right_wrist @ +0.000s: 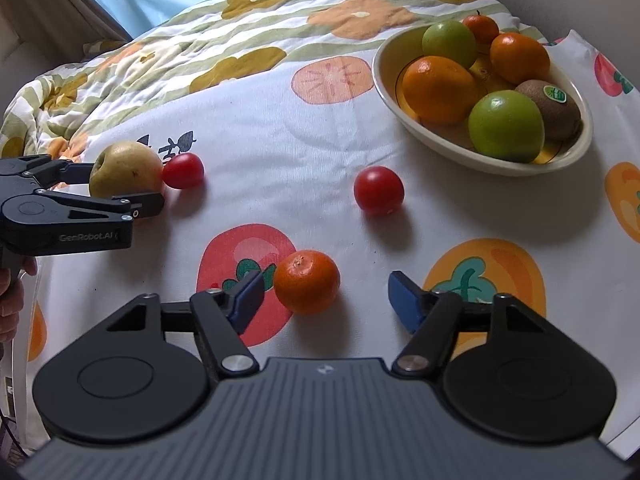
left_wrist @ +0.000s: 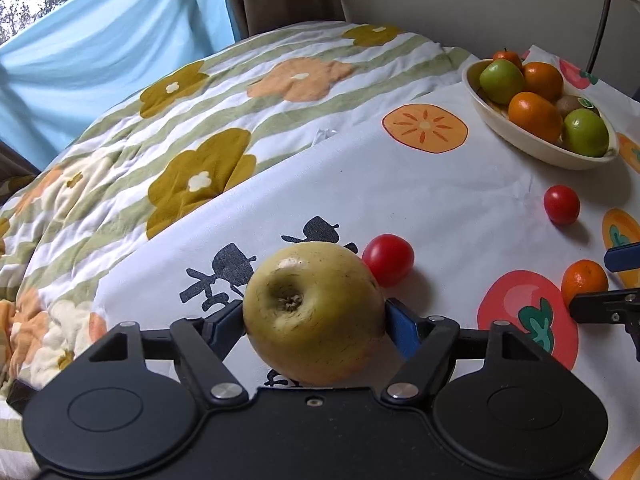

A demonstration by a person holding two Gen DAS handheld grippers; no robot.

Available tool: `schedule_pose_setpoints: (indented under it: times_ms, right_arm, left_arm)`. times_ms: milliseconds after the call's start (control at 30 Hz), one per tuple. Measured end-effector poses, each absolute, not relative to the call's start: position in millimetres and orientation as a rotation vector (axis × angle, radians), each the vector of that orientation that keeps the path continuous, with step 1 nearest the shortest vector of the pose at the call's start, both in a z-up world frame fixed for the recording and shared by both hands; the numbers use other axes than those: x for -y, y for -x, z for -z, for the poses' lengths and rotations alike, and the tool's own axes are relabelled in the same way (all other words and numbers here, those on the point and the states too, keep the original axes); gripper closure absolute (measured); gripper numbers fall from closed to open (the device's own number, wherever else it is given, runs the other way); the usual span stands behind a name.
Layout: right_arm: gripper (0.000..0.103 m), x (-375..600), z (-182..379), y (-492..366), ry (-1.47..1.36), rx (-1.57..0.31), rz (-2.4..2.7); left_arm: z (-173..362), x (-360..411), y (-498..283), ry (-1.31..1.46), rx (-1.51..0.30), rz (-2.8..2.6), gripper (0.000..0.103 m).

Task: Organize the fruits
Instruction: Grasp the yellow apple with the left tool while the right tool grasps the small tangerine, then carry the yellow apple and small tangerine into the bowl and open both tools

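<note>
My left gripper (left_wrist: 316, 316) is shut on a yellow-green apple (left_wrist: 314, 312), low over the white fruit-print cloth; the apple also shows in the right wrist view (right_wrist: 124, 168). A red tomato (left_wrist: 388, 260) lies just beyond the apple. My right gripper (right_wrist: 326, 296) is open, its fingers either side of a small orange mandarin (right_wrist: 306, 282) on the cloth. A second red tomato (right_wrist: 378, 190) lies farther on. A cream oval bowl (right_wrist: 384, 80) at the far right holds oranges, green apples and a kiwi.
The cloth (right_wrist: 280, 128) lies over a flowered, striped quilt (left_wrist: 160, 128) that rises to the left and back. A blue curtain (left_wrist: 100, 40) hangs behind. The left gripper's body (right_wrist: 60, 208) reaches in from the left of the right wrist view.
</note>
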State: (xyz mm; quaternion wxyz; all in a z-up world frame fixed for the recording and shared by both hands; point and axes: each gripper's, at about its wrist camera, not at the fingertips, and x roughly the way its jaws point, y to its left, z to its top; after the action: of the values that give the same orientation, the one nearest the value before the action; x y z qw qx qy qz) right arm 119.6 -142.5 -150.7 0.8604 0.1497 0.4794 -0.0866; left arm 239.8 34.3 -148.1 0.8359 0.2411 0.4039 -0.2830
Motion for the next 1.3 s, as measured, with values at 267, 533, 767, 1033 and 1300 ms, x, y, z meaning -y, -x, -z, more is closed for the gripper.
schedule_pose_setpoints:
  times_ms: [267,533,767,1033,1300]
  right_arm:
    - [0.029,140.4,151.5,-122.0,-0.308,-1.009,0.169]
    - [0.044,135.4,152.2,-125.1,-0.281,-1.014,0.131]
    - [0.051,134.4,147.8,-125.7,-0.241,-1.004,0.112]
    - [0.051,145.9,131.0,-119.7,-0.211,-0.971,0.093]
    - [0.052,177.7,108.3,-108.6,-0.217,-0.93,0.081]
  left_arm:
    - [148.0,-38.7,-235.8,-0.498,-0.857,0.582,0.025]
    - [147.6,-47.9,-218.8,-0.484,-0.871,0.542,0.025]
    - [138.8,-50.2,-206.8,-0.442,-0.873,0.49,0.025]
    - [114.7,-42.5,-186.4,-0.386,-0.86,0.415,0.025]
    - [85.3,-13.8,-164.0,-0.352,-0.82,0.39,0.025]
